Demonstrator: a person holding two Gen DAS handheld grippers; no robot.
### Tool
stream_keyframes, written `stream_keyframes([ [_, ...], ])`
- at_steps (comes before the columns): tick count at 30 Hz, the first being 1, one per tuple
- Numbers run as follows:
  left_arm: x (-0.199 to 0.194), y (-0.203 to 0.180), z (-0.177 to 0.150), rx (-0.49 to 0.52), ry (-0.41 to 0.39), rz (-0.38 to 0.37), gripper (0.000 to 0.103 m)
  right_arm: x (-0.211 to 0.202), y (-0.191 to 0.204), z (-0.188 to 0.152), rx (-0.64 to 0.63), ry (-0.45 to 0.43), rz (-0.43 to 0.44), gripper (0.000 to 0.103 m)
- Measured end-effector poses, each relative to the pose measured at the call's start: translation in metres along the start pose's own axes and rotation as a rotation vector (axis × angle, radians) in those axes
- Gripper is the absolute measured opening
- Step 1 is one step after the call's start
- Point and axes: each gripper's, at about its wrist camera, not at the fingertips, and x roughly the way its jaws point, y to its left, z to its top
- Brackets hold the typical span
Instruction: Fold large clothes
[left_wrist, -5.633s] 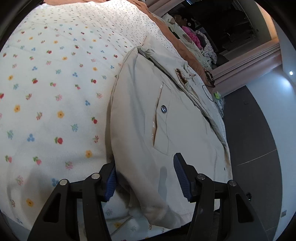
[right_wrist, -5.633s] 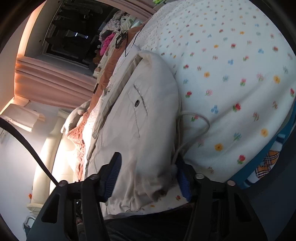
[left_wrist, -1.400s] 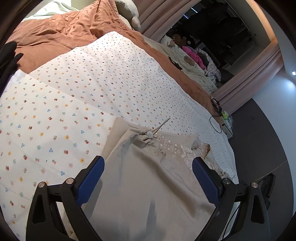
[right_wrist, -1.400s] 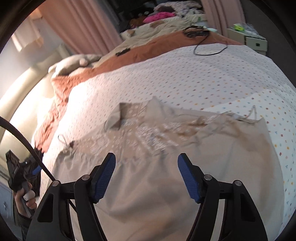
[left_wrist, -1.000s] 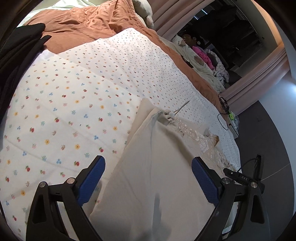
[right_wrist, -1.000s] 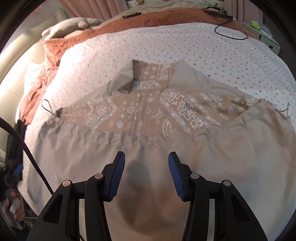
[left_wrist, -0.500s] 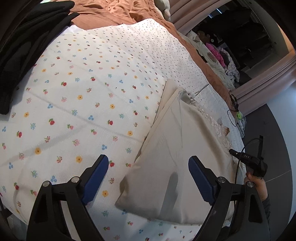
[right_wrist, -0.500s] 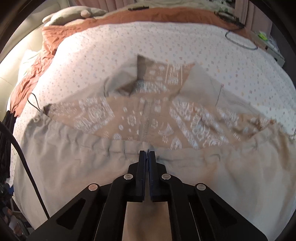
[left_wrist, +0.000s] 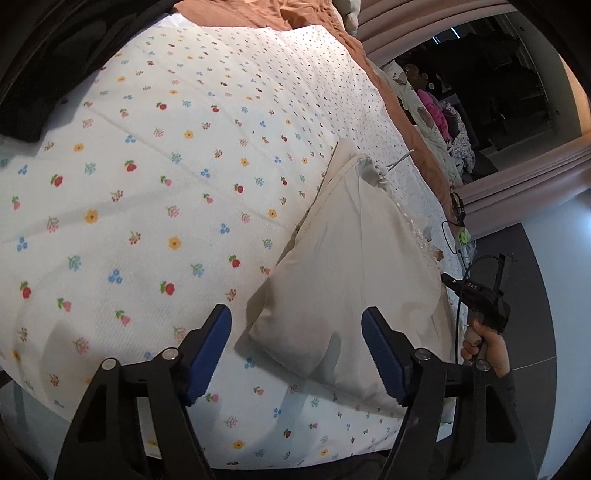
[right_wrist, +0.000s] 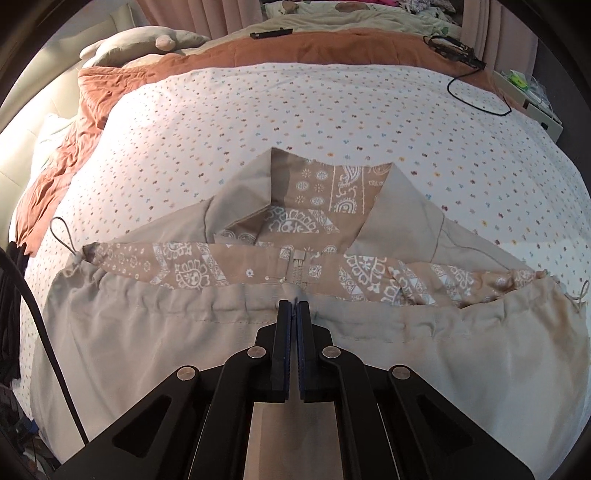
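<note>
Flower-print bedsheet (left_wrist: 155, 206) carries the beige jacket (right_wrist: 147, 332), folded near the bed's edge; right hand-held gripper (right_wrist: 293, 306) pinched closed on its drawstring hem, left hand-held gripper (left_wrist: 295, 325) narrowing, unclamped, straddling a jacket corner.

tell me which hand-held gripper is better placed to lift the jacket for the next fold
Right, probably. The right hand-held gripper is shut on the beige jacket at its gathered hem, mid-width. The left hand-held gripper has just been closing, but its pads don't touch the jacket's corner.
</note>
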Motion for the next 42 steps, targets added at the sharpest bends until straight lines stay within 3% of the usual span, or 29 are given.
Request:
stream_keyframes([
  [4, 0.010, 0.004, -0.004, -0.054, 0.036, -0.077, 0.072, 0.014, 0.002, -0.002, 0.003, 0.009, -0.002, 0.000],
  [14, 0.045, -0.013, 0.010, -0.061, 0.030, -0.150, 0.070, 0.037, -0.002, -0.001, 0.006, 0.018, 0.011, 0.000],
  [18, 0.053, -0.013, 0.013, -0.074, 0.047, -0.123, 0.029, 0.037, 0.002, 0.001, 0.008, 0.025, -0.009, 0.000],
  [22, 0.047, -0.010, 0.006, -0.070, 0.046, -0.128, 0.018, 0.018, 0.003, 0.002, 0.023, 0.032, 0.020, 0.001],
  [27, 0.035, -0.016, 0.007, -0.069, 0.021, -0.190, 0.015, -0.037, -0.012, -0.005, 0.064, -0.029, 0.061, 0.001],
  [32, 0.026, -0.033, 0.011, -0.042, 0.008, -0.236, 0.013, -0.085, -0.020, -0.035, 0.063, -0.069, 0.106, 0.001],
  [42, 0.014, -0.071, 0.024, 0.006, -0.007, -0.298, 0.013, -0.120, -0.036, -0.109, 0.104, -0.072, 0.188, 0.001],
])
